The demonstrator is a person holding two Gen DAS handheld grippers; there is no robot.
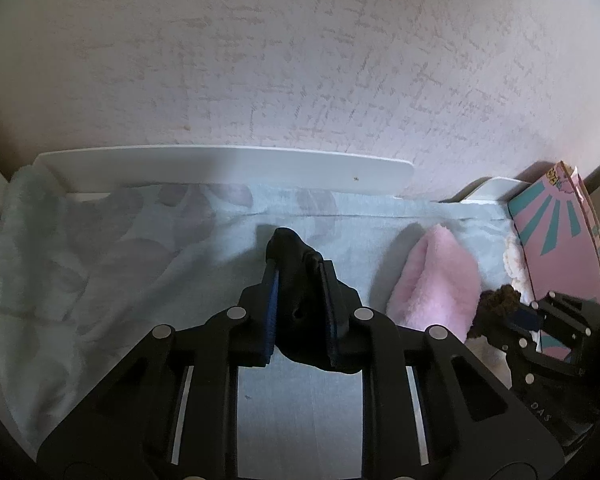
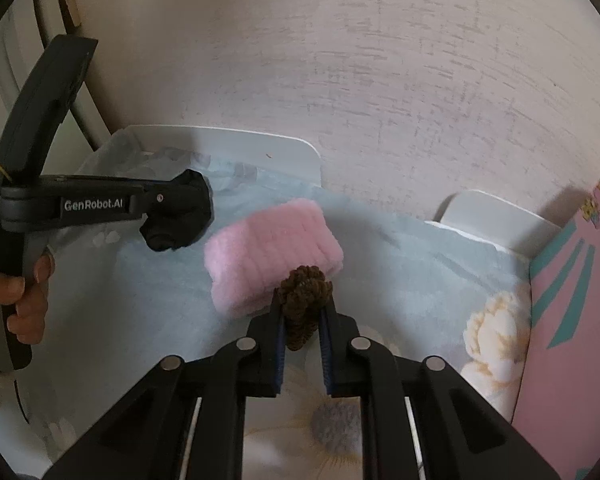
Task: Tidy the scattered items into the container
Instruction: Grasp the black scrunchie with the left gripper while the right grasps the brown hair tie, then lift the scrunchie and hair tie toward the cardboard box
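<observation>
Your jaws are both clenched on something soft. The left gripper (image 1: 300, 276) grasps a black bundle of cloth (image 1: 296, 280) that bulges out past the tips, and the right gripper (image 2: 303, 312) pinches a brown curly scrunchie (image 2: 305, 300) between its blue pads.

You are working over a bed (image 2: 400, 264) covered with a pale blue sheet printed with large cream and grey flowers. A low white rail (image 1: 228, 168) runs along the far edge, with a gap before a second white rail piece (image 2: 496, 216) toward the right. Behind it stands a pale wall (image 2: 380, 60) with a rough, brushed texture.

A pink fluffy band (image 2: 272, 256) lies on the sheet near the middle, just beyond the scrunchie you hold. A cream scrunchie (image 2: 496, 336) rests on the sheet at the right edge, touching or just beside a pink box with teal rays (image 2: 580, 320), which stands at that edge of the bed. In the right wrist view your left hand (image 2: 20, 292) grips the handle marked GenRobot.AI, well left of the pink band.
</observation>
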